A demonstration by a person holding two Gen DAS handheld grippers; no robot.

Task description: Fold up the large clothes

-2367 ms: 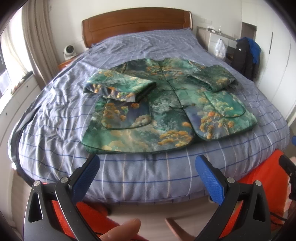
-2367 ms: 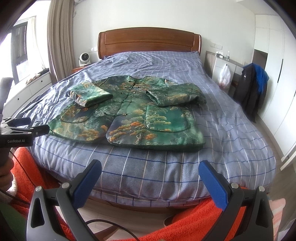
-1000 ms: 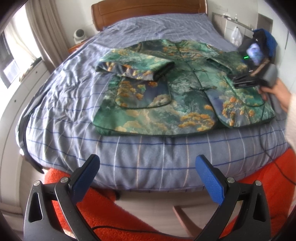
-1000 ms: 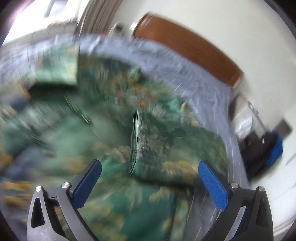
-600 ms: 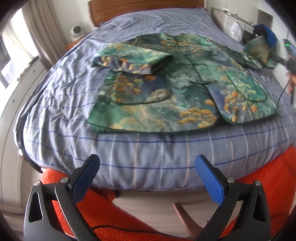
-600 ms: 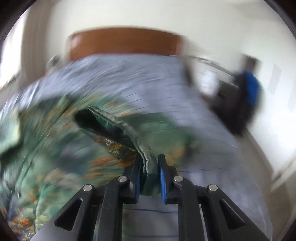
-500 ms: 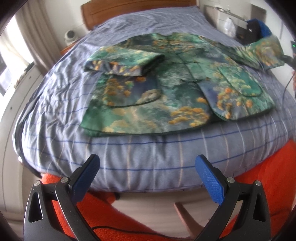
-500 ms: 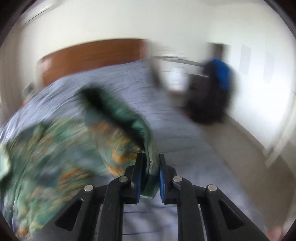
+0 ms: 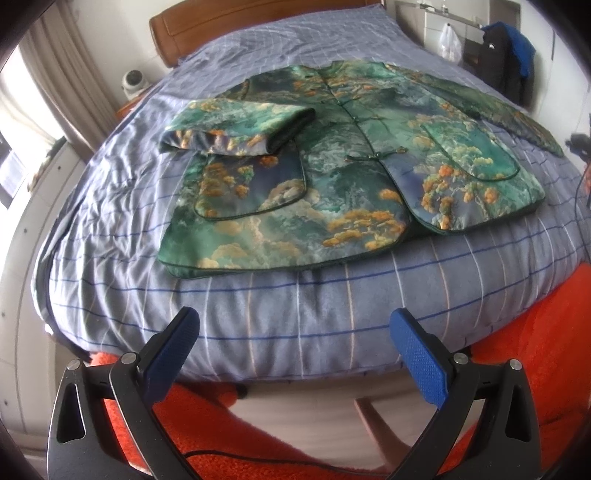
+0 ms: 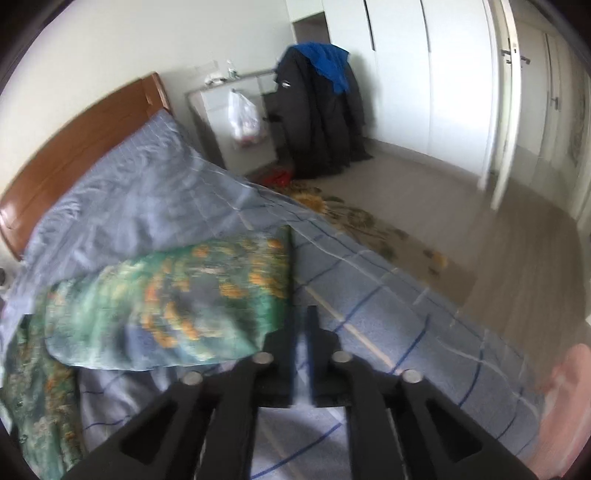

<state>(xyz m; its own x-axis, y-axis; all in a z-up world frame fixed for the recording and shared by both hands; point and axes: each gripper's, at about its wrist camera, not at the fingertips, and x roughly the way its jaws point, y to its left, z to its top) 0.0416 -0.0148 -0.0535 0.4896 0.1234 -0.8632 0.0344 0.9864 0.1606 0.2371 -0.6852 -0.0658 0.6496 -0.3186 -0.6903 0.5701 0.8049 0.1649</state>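
A green and orange patterned jacket (image 9: 332, 173) lies flat, front up, on the blue checked bed (image 9: 258, 306). Its left sleeve (image 9: 236, 129) is folded across the chest. Its right sleeve (image 9: 509, 114) is stretched out to the bed's right side. My left gripper (image 9: 295, 347) is open and empty, hovering off the bed's foot edge. My right gripper (image 10: 301, 314) is nearly shut at the cuff edge of the right sleeve (image 10: 177, 299), above the bed cover (image 10: 369, 295). Whether it still pinches the cloth is unclear.
An orange rug (image 9: 535, 332) lies on the floor by the bed foot. A wooden headboard (image 9: 236, 22) is at the far end. A dark coat with blue cloth (image 10: 325, 110) hangs by a white cabinet (image 10: 229, 110). White wardrobes (image 10: 424, 74) line the wall.
My right gripper closed on the folded right sleeve and pulled it outward, unfolding it to the bed's right side. My left gripper stayed open at the bed's foot.
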